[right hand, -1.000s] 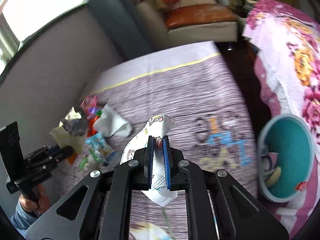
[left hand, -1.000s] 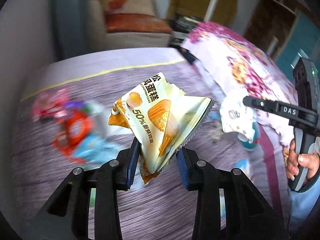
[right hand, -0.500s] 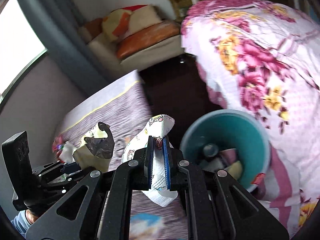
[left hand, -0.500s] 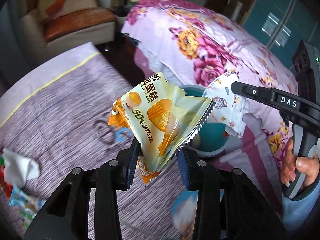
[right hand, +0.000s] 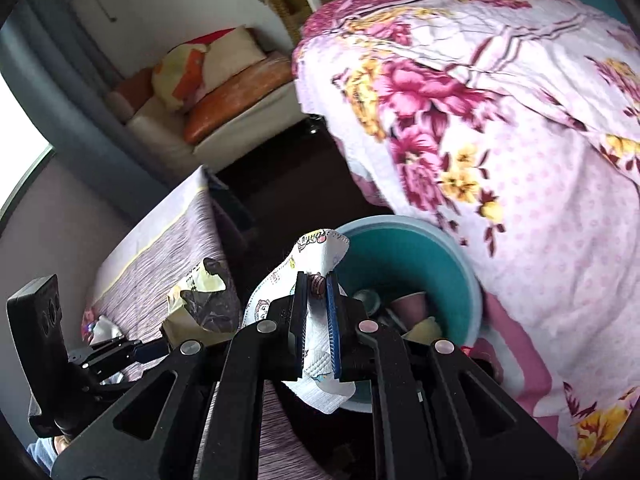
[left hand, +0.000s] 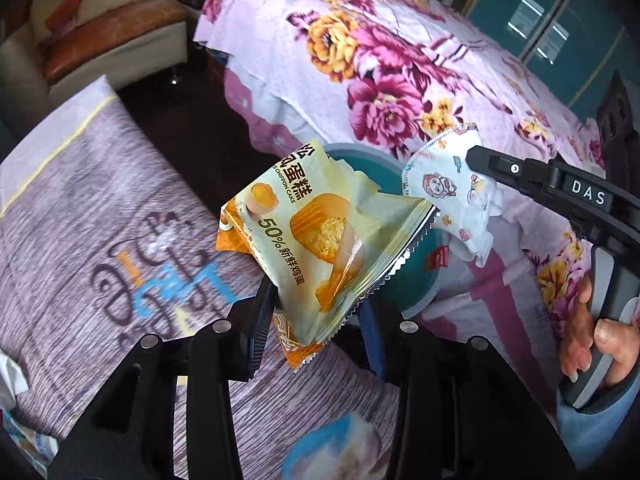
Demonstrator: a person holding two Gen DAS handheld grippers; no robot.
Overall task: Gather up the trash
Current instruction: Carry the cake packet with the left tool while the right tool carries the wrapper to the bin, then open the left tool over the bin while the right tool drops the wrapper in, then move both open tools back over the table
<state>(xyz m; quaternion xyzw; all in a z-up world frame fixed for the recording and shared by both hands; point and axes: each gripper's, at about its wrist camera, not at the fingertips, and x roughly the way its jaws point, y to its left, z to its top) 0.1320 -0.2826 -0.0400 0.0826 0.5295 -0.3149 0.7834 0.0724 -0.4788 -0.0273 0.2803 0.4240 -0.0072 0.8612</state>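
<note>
Right tongs (right hand: 316, 312) pinch a printed mask (right hand: 316, 264) above the teal bin (right hand: 440, 256).

Floral bedspread (left hand: 400, 60), purple striped mat (left hand: 80, 220), cushioned sofa (right hand: 224, 92), dark floor (right hand: 280, 184), teal cabinet (left hand: 560, 20)

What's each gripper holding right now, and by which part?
Left gripper: yellow chiffon cake wrapper, pinched at its lower end. Right gripper: white cartoon-print face mask, clamped across its middle, above the teal bin.

Purple mat (left hand: 100, 208), crumpled wrappers (right hand: 100, 326) on it
</note>
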